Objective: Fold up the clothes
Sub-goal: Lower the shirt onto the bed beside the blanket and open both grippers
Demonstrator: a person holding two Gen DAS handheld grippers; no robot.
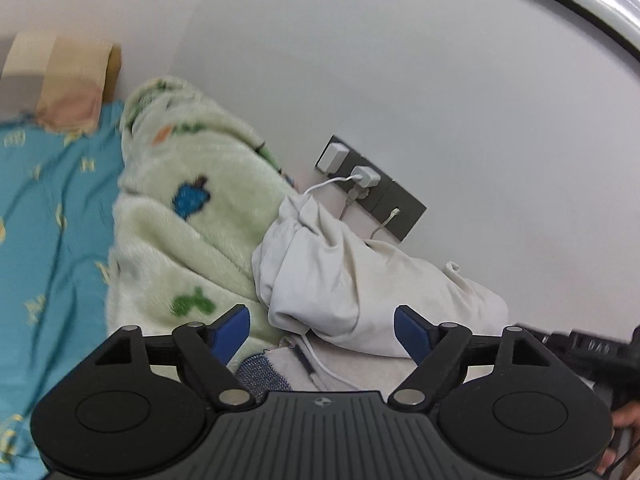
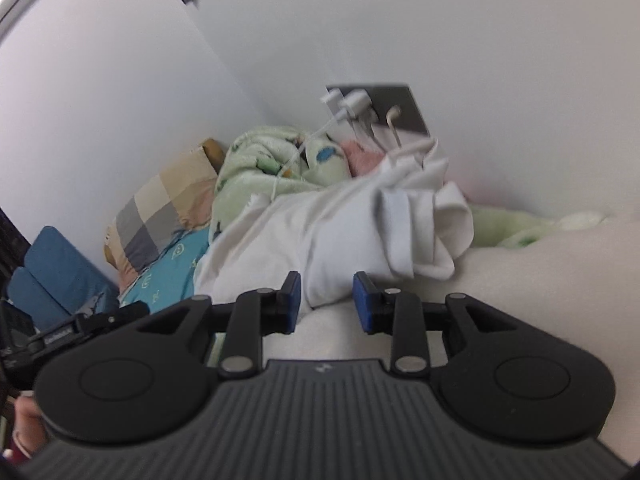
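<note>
Blue-padded fingers of the left claw (image 1: 322,334) stand spread wide with nothing between them, poised just short of a crumpled white garment (image 1: 360,276) that lies heaped on the bed against the wall. Nothing is pinched on this side, and a white charger cable (image 1: 320,356) trails across the pale bedding (image 1: 360,376) right under the claw, running from a plug in the wall socket strip (image 1: 370,186). From the other side, the right claw (image 2: 327,302) is held part-way apart, its pads flanking the near fold of the same garment (image 2: 320,236); whether they actually press on the cloth cannot be told from this angle. With a claw at each end of the bundle, the pose reads as the opening of a fold: taking hold of two edges so the cloth can be lifted and spread flat. A green fleece blanket (image 1: 180,216) with cartoon prints crowds the garment on its far side, beside a teal sheet (image 1: 52,216) and a checked pillow (image 2: 164,216). Snagging the cable along with the cloth looks like the main risk.
</note>
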